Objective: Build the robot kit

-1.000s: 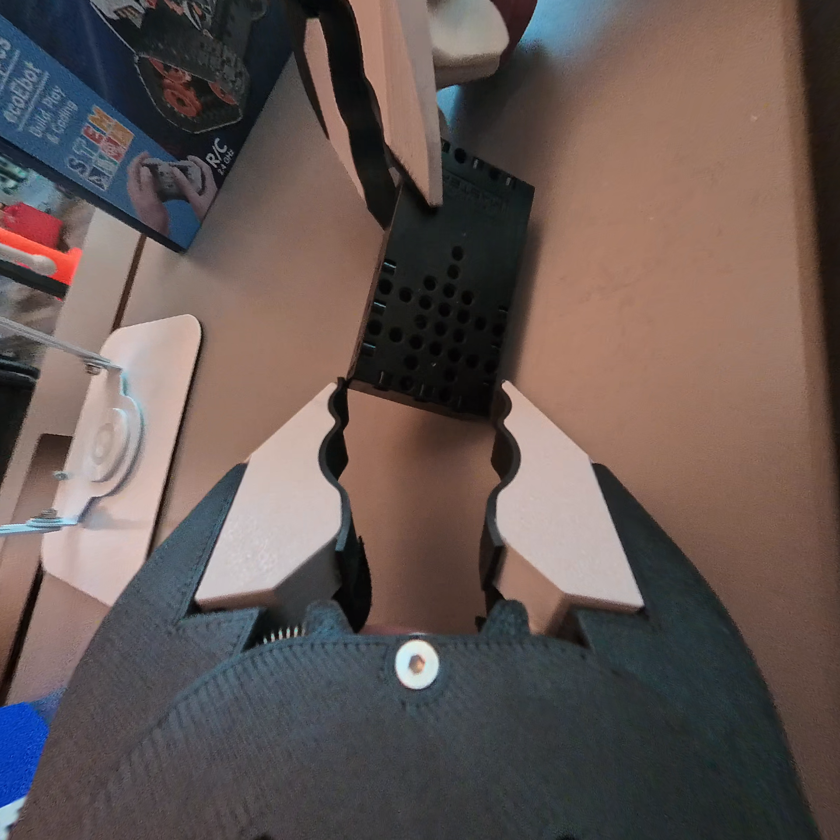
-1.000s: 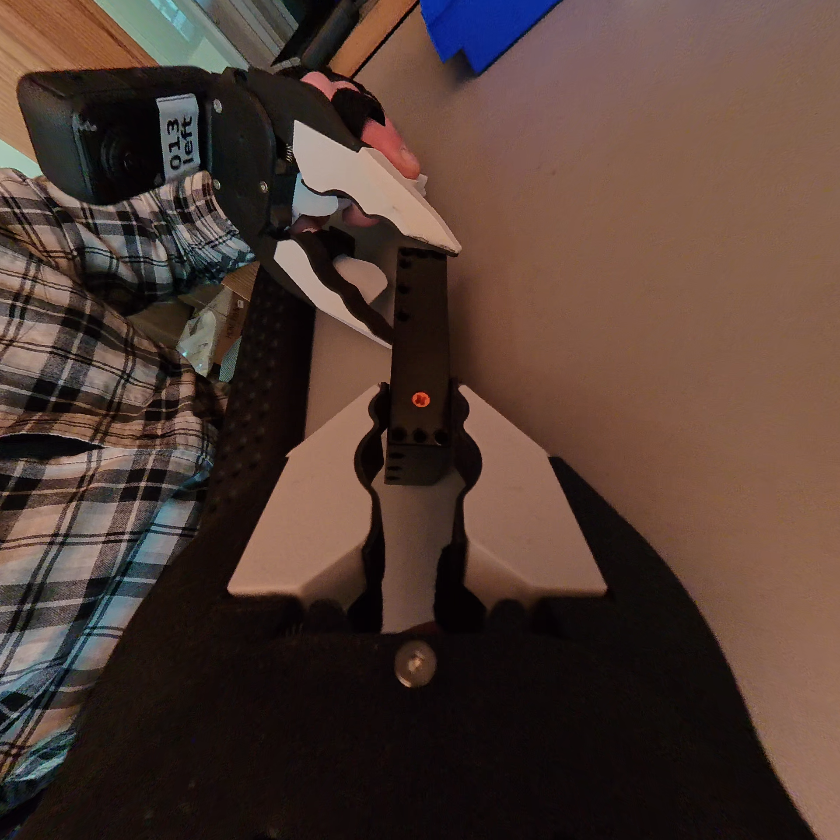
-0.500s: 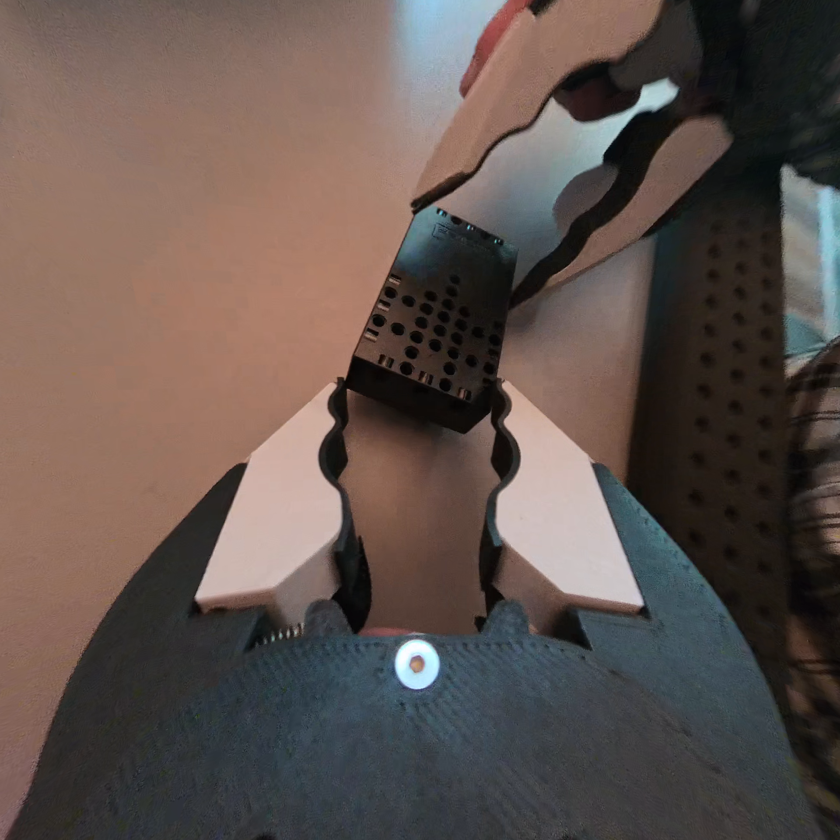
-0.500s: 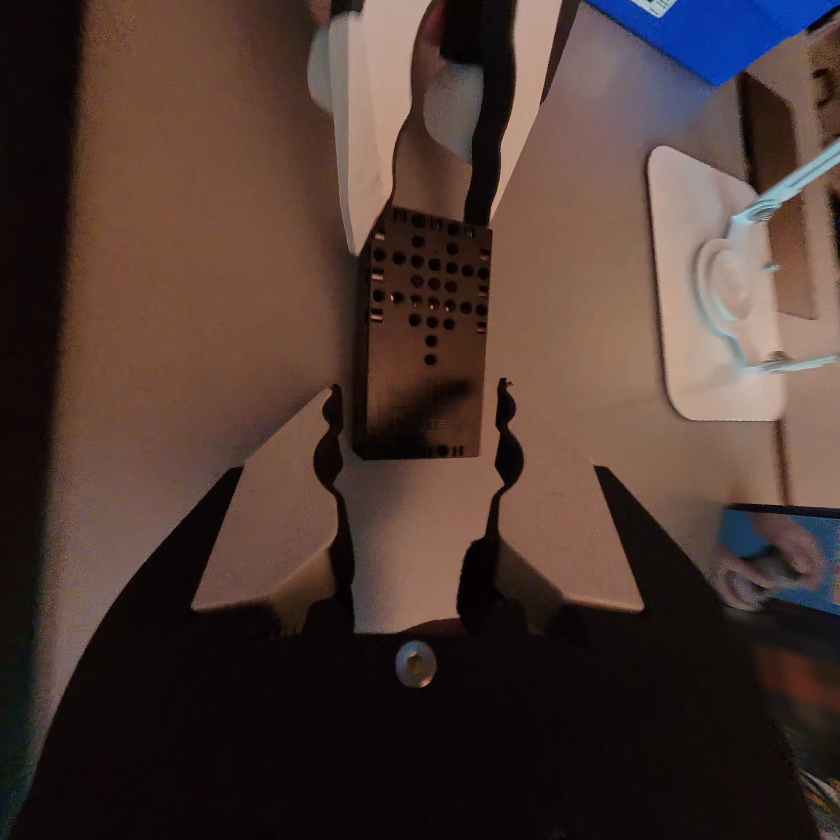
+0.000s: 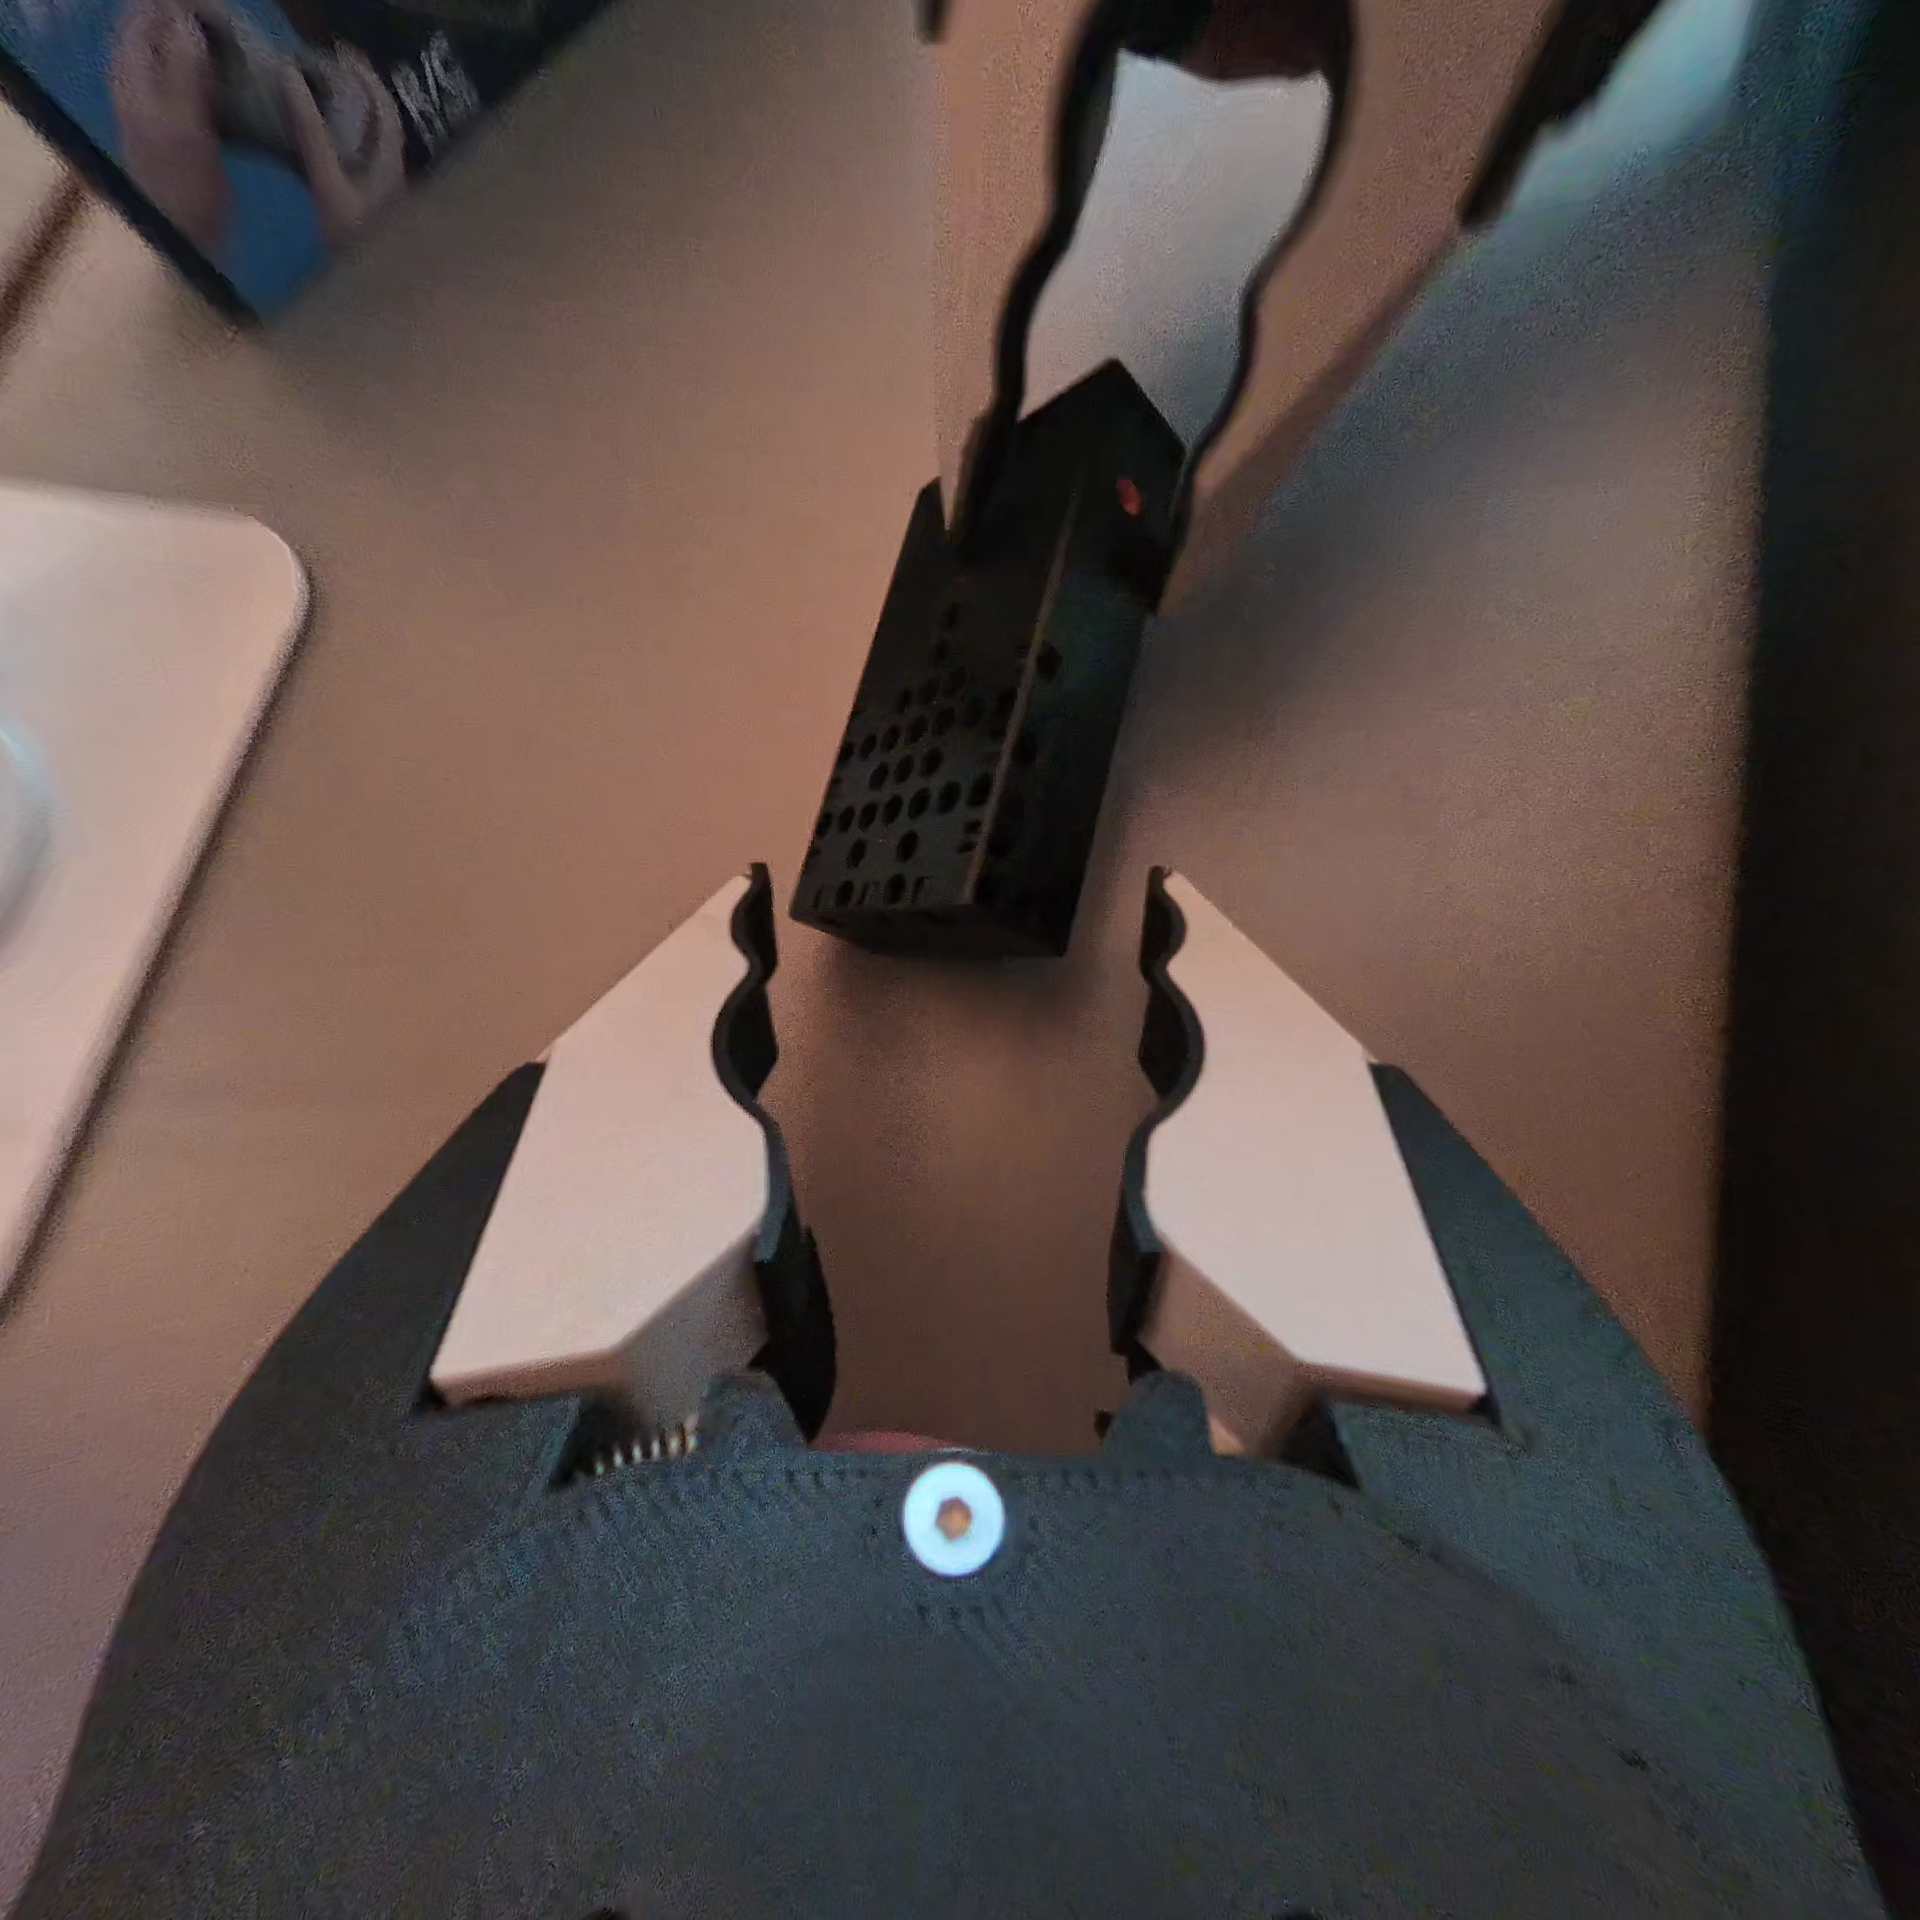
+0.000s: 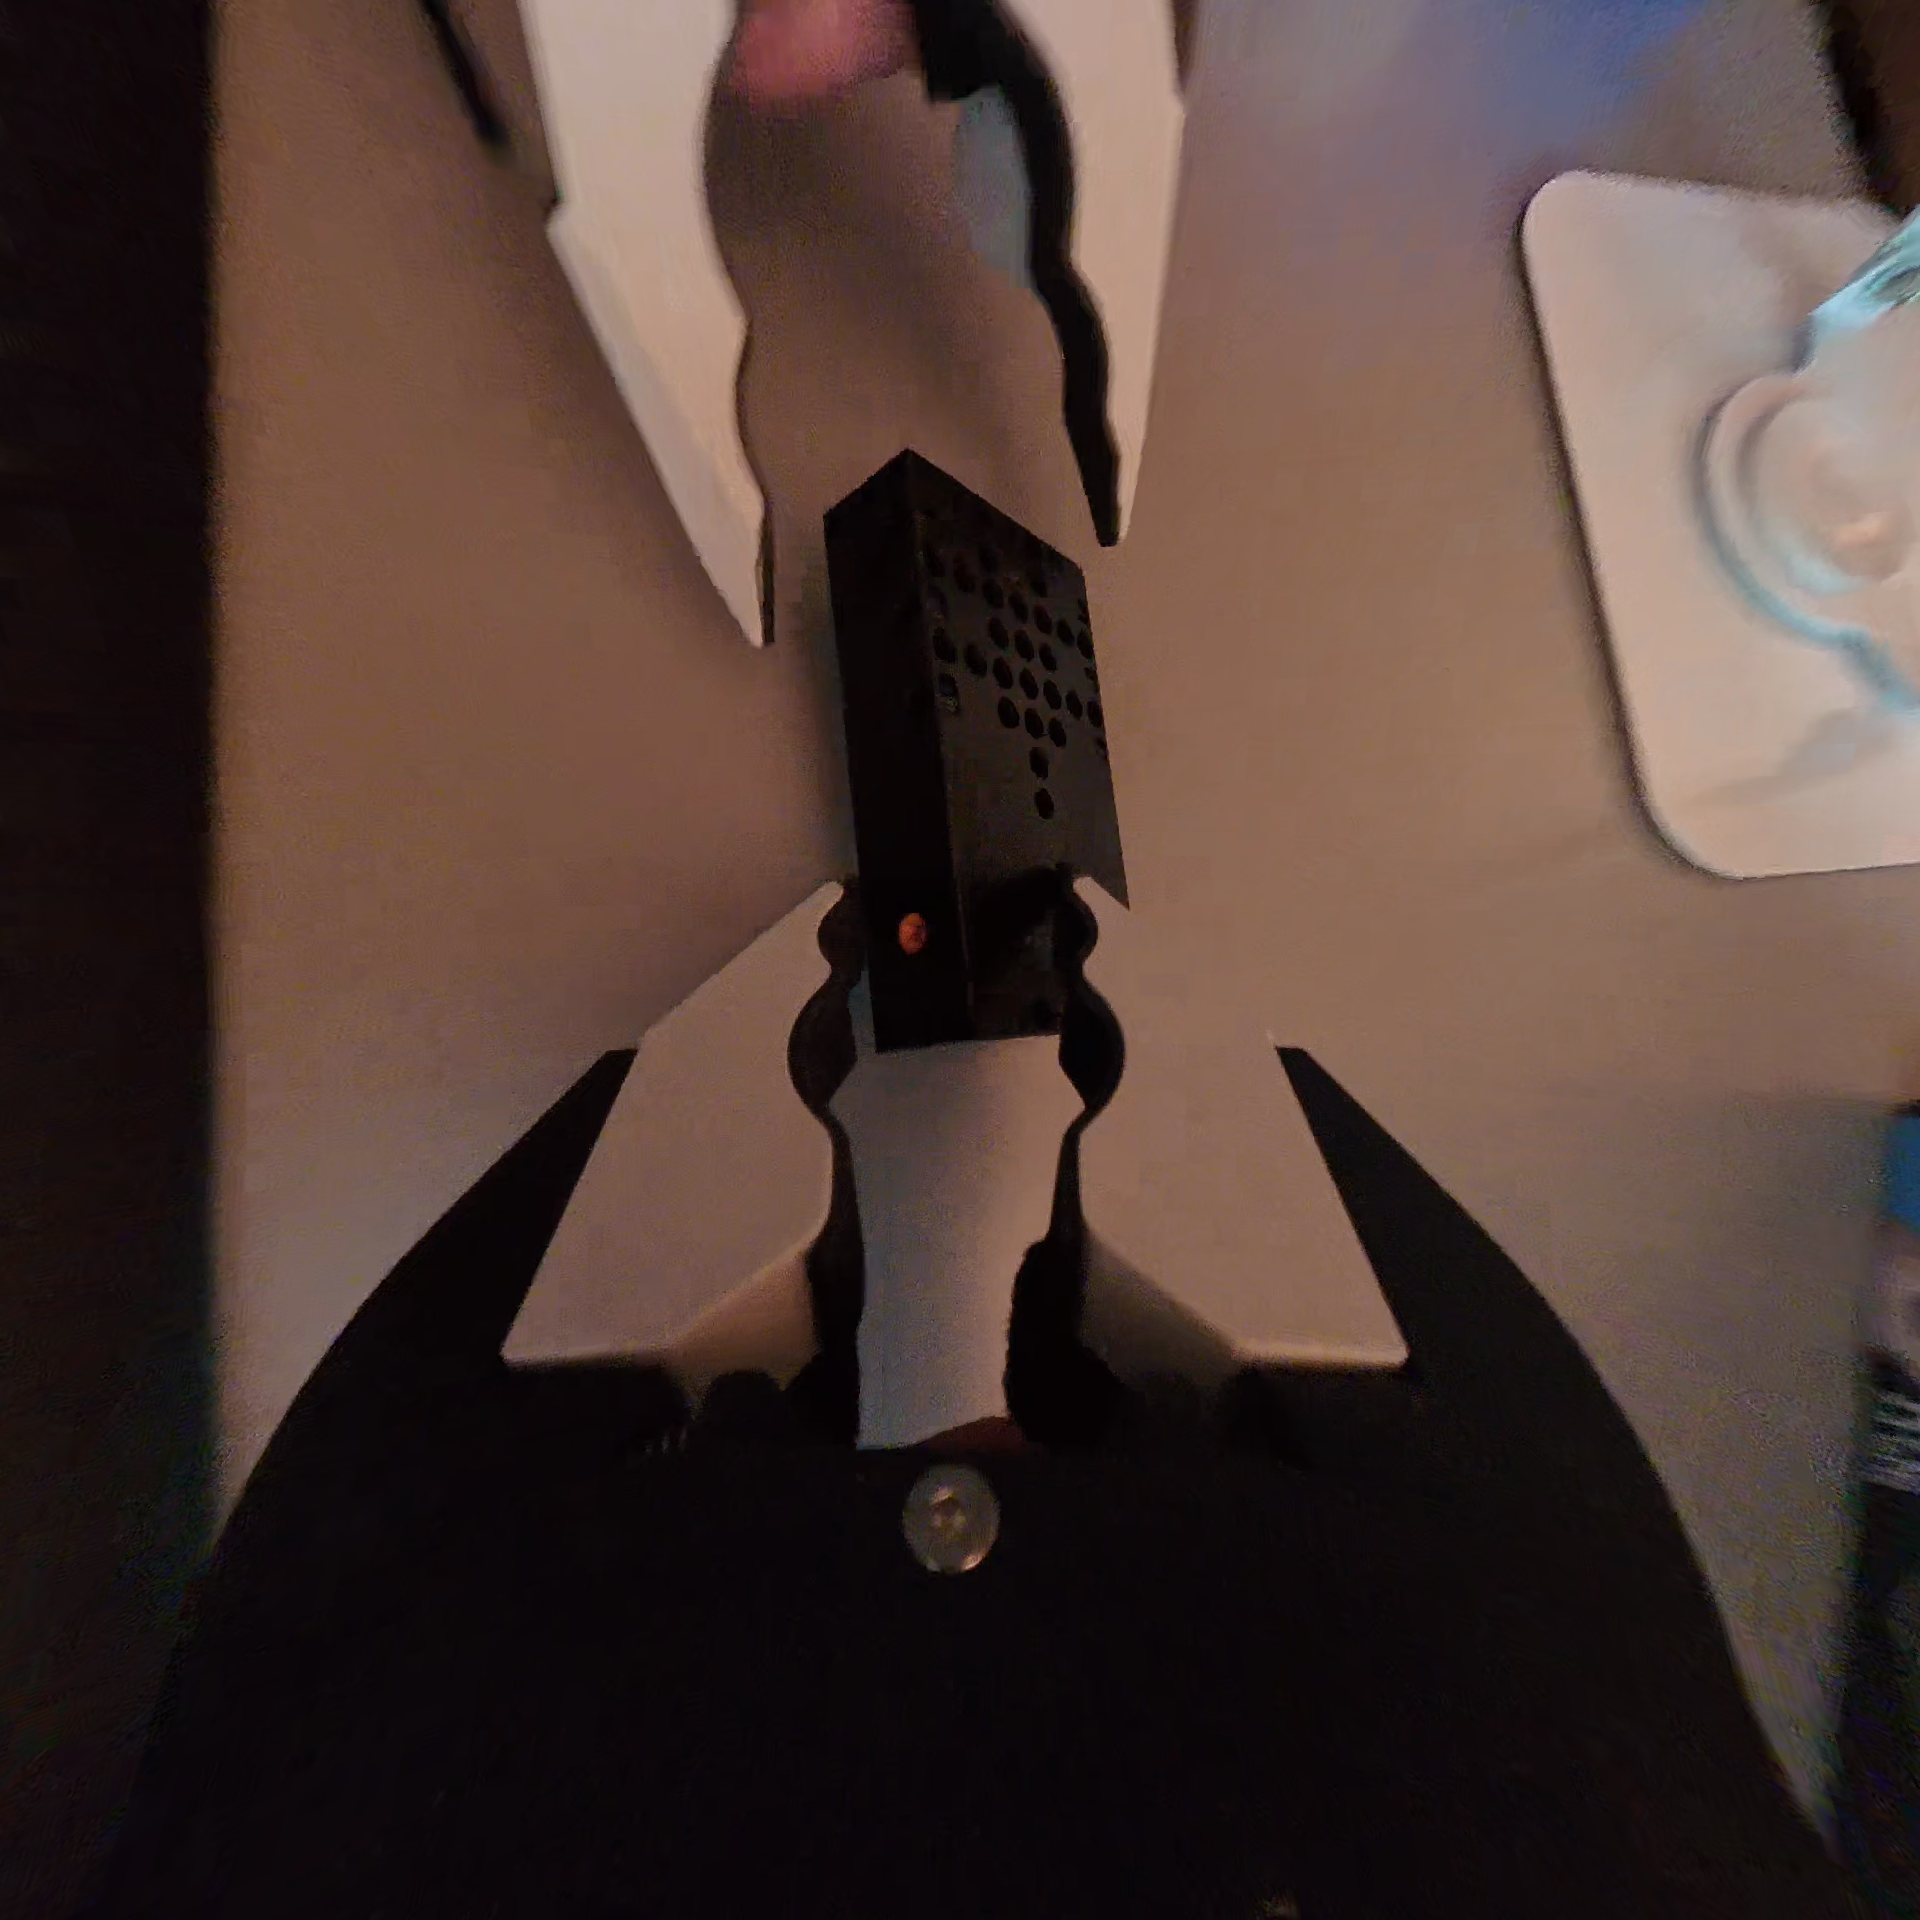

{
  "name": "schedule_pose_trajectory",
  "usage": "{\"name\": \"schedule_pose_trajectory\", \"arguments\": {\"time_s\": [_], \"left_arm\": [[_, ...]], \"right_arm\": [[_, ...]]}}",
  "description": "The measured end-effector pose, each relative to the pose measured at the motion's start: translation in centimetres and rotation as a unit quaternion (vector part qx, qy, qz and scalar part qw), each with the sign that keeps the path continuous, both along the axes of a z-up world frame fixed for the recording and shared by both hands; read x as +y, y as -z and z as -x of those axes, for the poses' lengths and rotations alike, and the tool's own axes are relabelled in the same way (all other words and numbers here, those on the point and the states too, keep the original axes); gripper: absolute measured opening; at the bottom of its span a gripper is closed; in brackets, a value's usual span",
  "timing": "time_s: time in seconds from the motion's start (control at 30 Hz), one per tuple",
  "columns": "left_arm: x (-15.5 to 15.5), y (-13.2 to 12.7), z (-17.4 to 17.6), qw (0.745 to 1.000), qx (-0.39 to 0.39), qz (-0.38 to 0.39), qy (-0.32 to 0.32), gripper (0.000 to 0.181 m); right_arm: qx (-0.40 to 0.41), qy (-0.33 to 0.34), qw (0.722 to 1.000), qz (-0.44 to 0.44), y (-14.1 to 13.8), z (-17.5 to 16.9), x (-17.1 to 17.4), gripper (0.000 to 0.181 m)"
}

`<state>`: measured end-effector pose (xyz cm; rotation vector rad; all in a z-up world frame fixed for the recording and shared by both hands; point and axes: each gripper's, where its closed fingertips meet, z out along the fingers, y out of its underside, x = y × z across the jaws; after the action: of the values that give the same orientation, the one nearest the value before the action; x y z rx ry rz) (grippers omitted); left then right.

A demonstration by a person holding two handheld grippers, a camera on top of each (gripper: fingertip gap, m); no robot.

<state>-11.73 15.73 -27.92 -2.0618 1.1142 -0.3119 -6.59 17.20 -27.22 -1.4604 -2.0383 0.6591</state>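
A black perforated block (image 5: 977, 727) with a small orange dot is held above the tan tabletop (image 5: 582, 644). My right gripper (image 6: 956, 904) is shut on its near end, with both pads pressing its sides. In the left wrist view the right gripper (image 5: 1081, 499) grips the block's far end. My left gripper (image 5: 956, 883) is open and empty. Its fingertips stand just short of the block's free end, with gaps on both sides. In the right wrist view the left gripper (image 6: 935, 577) straddles the far end of the block (image 6: 966, 707) without touching it.
A pale rounded pad (image 5: 125, 727) with a clear fitting lies to the left; it also shows in the right wrist view (image 6: 1714, 520). A blue box (image 5: 260, 156) lies at the far left. A dark strip (image 5: 1829, 831) runs along the table's right side. Some 6 cm of space lies between my two pairs of fingers.
Half a second ago my left gripper held the block while the right stood open around it. Now the right has shut on the block and the left has opened and let go.
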Motion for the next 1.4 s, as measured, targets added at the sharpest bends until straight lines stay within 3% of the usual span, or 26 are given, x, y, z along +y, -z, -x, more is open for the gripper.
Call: {"name": "schedule_pose_trajectory", "arguments": {"time_s": [0.1, 0.17, 0.27, 0.4, 0.57, 0.83, 1.03, 1.17, 1.23, 1.4], "left_arm": [[0.8, 0.6, 0.1, 0.995, 0.08, -0.061, 0.002, 0.039], [1.4, 0.5, 0.1, 0.996, 0.064, -0.056, -0.016, 0.03], [1.3, 0.5, -0.1, 1.0, 0.011, 0.004, -0.026, 0.025], [1.4, 0.7, -0.4, 0.998, -0.04, 0.048, -0.032, 0.026], [1.9, 0.5, 0.0, 0.999, -0.019, 0.017, -0.039, 0.045], [1.0, -2.1, 2.5, 0.996, 0.027, -0.055, -0.065, 0.05], [-0.4, -6.0, 9.5, 0.979, 0.101, -0.121, -0.129, 0.048], [-2.6, -7.9, 19.1, 0.937, 0.238, -0.155, -0.203, 0.048], [-4.2, -8.5, 23.4, 0.921, 0.257, -0.156, -0.249, 0.048], [-7.0, -6.4, 29.9, 0.898, 0.299, -0.135, -0.293, 0.05]], "right_arm": [[-0.024, 0.01, 0.994, 0.102, -0.5, -0.1, 0.4, 0.033], [-0.041, 0.013, 0.988, 0.151, -0.7, -0.2, 0.6, 0.033], [-0.023, 0.034, 0.988, 0.151, -1.3, 0.1, 1.8, 0.029], [-0.015, 0.06, 0.986, 0.157, -1.1, 0.2, 2.5, 0.03], [-0.021, 0.054, 0.989, 0.134, -0.6, -0.1, 2.5, 0.033], [-0.028, 0.055, 0.997, 0.035, 0.2, 0.3, 3.1, 0.029], [-0.021, 0.101, 0.995, 0.015, 0.2, 1.4, 5.4, 0.026], [-0.027, 0.111, 0.993, 0.021, 0.6, 2.0, 6.3, 0.027], [-0.031, 0.116, 0.992, 0.024, 1.1, 2.4, 6.6, 0.032], [-0.024, 0.122, 0.992, 0.027, 1.3, 3.1, 6.8, 0.04]]}}
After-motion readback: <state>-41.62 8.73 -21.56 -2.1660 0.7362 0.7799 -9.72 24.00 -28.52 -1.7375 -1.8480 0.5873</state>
